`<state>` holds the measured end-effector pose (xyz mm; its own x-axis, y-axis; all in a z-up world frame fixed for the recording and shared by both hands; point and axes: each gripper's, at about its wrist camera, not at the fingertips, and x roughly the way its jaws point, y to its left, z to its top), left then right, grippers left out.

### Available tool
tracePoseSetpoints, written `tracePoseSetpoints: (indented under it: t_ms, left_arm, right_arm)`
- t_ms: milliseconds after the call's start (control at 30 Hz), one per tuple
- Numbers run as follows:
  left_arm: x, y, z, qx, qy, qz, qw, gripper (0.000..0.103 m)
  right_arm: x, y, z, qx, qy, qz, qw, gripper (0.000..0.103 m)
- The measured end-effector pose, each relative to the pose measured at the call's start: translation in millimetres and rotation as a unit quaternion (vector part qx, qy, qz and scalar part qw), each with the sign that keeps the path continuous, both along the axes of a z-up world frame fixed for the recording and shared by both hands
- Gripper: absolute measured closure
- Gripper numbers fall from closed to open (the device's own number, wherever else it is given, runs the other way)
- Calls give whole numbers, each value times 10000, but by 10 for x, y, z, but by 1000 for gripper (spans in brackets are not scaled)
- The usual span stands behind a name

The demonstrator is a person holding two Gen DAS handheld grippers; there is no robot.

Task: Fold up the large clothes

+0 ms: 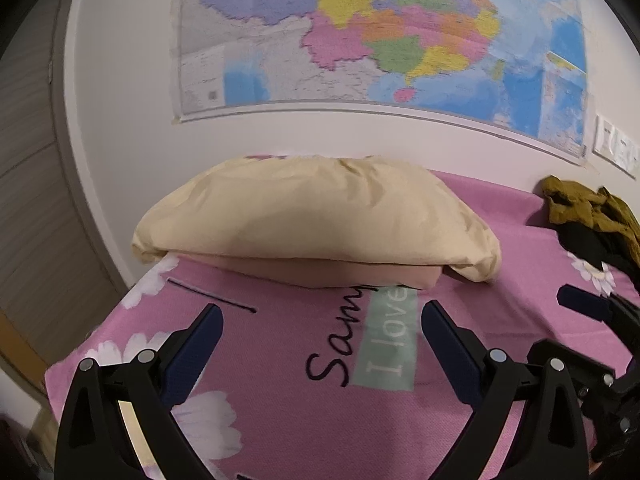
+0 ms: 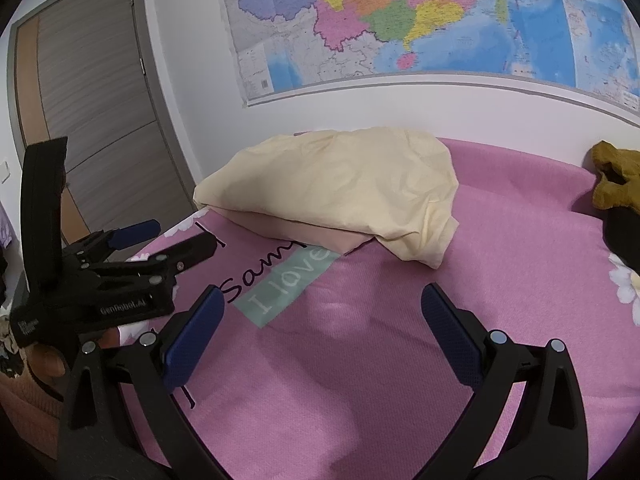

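Observation:
A heap of clothes, a mustard garment [image 1: 580,204] on top of a black one [image 1: 592,244], lies at the far right of the pink bed by the wall; in the right wrist view the mustard piece [image 2: 612,176] and the black piece [image 2: 624,236] sit at the right edge. My left gripper [image 1: 322,314] hovers open over the printed pink sheet [image 1: 280,360], holding nothing. My right gripper [image 2: 322,298] is open too, above bare sheet [image 2: 380,360]. The left gripper [image 2: 186,234] shows at the left of the right wrist view. One blue fingertip [image 1: 580,300] of the right gripper shows near the clothes.
A cream pillow [image 1: 312,212] on a pink cushion [image 1: 340,272] lies at the head of the bed against the wall. A large map [image 1: 380,40] hangs above. A grey door [image 2: 100,100] stands left of the bed. A hand [image 2: 44,360] holds the left gripper.

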<state>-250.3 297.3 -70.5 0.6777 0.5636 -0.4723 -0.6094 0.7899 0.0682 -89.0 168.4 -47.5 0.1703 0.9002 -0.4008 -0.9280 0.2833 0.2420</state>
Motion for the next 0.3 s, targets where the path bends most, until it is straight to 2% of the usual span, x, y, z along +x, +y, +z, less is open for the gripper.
tracePoseSetpoints:
  t_ms: [67,300]
  left_arm:
    - [41,-38,-19,-2,33,-122,9999,7]
    - [341,-211,-118,-612,141,-826,9946,7]
  right_arm:
    - [22,-42,-9,-5,-4,-64,10000,6]
    - [189,-390,-60,24,73,-584,9983,6]
